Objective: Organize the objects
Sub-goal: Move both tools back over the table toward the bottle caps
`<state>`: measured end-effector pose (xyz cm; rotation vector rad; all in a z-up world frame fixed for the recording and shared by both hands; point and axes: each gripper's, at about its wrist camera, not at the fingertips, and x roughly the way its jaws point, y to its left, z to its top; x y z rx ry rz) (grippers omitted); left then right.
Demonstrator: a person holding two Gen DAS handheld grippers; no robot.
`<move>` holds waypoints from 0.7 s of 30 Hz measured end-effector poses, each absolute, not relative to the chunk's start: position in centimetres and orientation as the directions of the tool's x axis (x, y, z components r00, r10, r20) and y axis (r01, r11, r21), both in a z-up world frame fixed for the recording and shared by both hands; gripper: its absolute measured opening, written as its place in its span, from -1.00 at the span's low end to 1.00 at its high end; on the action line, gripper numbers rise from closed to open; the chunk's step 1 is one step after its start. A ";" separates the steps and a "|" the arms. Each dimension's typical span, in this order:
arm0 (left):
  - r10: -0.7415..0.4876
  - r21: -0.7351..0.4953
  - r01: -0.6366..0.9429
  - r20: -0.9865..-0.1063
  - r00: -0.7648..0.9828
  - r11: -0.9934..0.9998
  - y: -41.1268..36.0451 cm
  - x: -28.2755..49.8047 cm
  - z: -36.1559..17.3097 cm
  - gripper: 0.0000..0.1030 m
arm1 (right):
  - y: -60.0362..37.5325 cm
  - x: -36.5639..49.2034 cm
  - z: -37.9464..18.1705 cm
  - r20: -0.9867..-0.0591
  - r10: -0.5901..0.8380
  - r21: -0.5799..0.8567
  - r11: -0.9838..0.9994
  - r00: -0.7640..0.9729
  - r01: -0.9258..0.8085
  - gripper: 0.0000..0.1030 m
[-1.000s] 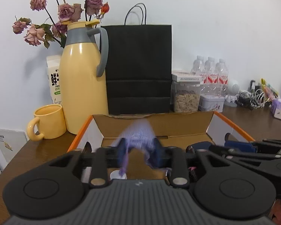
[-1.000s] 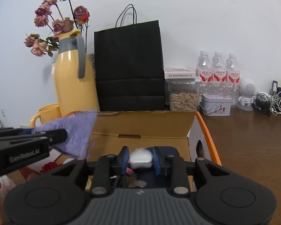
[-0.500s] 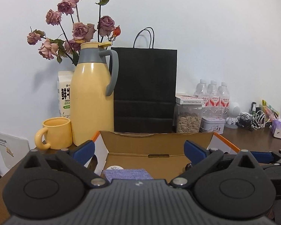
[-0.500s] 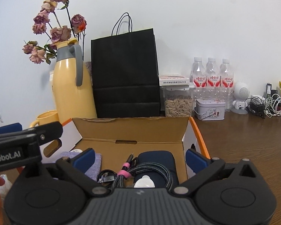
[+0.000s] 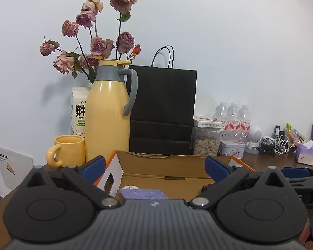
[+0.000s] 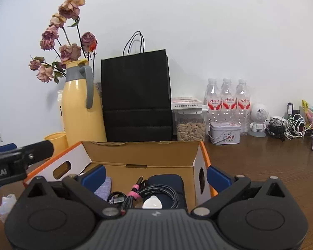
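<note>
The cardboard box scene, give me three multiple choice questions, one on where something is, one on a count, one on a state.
1. Where does the purple cloth lie?
A. inside the cardboard box
B. on the yellow mug
C. in the black bag

2. How many water bottles stand by the wall?
A. one
B. three
C. five

3. How is the right gripper?
A. shut on the cable
B. shut on the cloth
C. open

Answers: 1 A, the cloth rests on the box floor. 2 B, three capped bottles stand side by side. 3 C, its blue pads sit wide apart, gripping nothing.
</note>
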<state>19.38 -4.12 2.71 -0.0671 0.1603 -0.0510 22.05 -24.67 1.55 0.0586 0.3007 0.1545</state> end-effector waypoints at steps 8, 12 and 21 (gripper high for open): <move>-0.076 -0.062 0.066 -0.165 0.983 0.996 -4.0 16.0 2.9 1.00 | -25.4 18.6 1.7 -0.280 0.161 0.064 0.987 0.946 -0.149 1.00; -0.116 -0.070 0.105 -0.181 0.977 0.992 -3.9 13.8 3.3 1.00 | -25.8 16.4 1.9 -0.292 0.187 0.075 0.982 0.938 -0.173 1.00; -0.111 -0.044 0.105 -0.207 0.972 0.994 -3.3 9.7 3.7 1.00 | -26.8 11.4 1.5 -0.358 0.195 0.073 0.981 0.913 -0.181 1.00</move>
